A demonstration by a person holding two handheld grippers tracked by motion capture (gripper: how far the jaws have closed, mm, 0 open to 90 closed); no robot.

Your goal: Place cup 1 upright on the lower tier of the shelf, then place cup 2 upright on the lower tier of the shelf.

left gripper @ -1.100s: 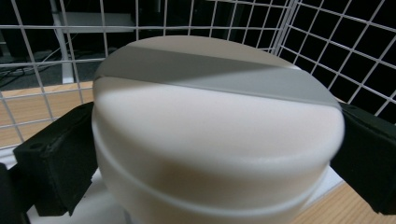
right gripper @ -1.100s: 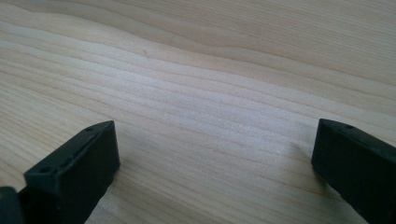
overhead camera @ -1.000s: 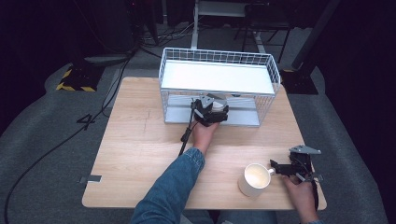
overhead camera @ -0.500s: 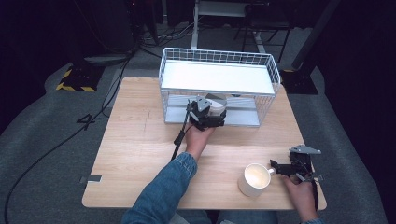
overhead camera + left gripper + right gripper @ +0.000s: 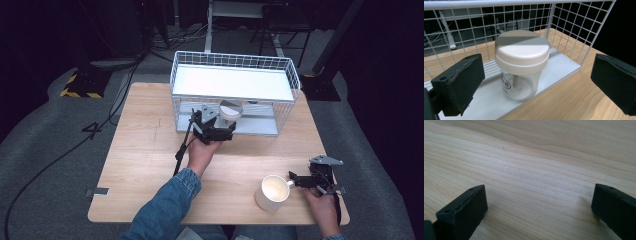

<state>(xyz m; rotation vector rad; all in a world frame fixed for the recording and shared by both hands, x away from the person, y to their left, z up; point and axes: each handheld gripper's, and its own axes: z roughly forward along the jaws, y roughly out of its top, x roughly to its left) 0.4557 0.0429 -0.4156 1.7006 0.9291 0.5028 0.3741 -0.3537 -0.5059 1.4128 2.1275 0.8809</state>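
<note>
A clear jar (image 5: pixel 520 75) with a white screw lid (image 5: pixel 522 52) stands on the grey lower shelf (image 5: pixel 559 65) of a white wire rack (image 5: pixel 235 61). In the high view the jar (image 5: pixel 230 110) sits under the rack's white top shelf. My left gripper (image 5: pixel 226 131) is open just in front of it. In the left gripper view the left gripper (image 5: pixel 535 75) has its jaws wide apart on either side of the jar, not touching it. My right gripper (image 5: pixel 295 180) is open at the table's front right, beside the handle of a white mug (image 5: pixel 272 192). The right gripper (image 5: pixel 539 197) has bare wood between its jaws.
The rack stands at the back middle of the wooden table (image 5: pixel 145 150). Its wire walls (image 5: pixel 574 27) close in the jar behind and to the side. Dark floor, cables (image 5: pixel 75 145) and desk legs surround the table.
My left gripper has drawn back a little toward the person, so more of the jar shows. The right gripper and mug have stayed put.
</note>
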